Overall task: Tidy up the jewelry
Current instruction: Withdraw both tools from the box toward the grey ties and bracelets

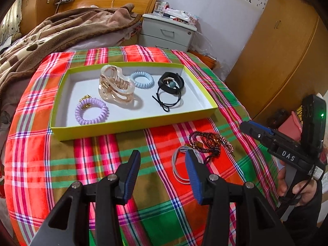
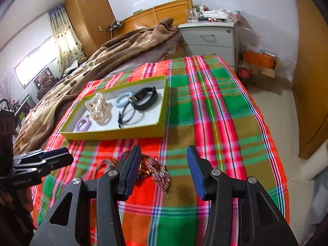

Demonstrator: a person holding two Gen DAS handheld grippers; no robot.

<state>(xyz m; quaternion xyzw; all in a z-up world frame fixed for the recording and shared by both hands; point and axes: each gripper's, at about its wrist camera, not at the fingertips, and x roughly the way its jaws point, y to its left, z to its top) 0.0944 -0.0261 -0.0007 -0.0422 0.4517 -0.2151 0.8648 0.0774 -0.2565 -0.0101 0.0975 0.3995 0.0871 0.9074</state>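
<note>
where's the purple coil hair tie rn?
Left wrist view: purple coil hair tie lies in the yellow-green box's near-left corner, beside the clear claw clip.

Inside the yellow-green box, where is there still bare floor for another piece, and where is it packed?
In the box, bare patches lie at the far left corner behind the purple coil tie, and along the right wall beside the black hair ties. The middle is crowded: clear claw clip, blue coil tie and black ties sit close together.

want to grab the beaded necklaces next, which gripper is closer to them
Right, though narrowly. The right gripper hangs right over the beaded necklaces; the left gripper sits just beside them, over the grey cord.
</note>
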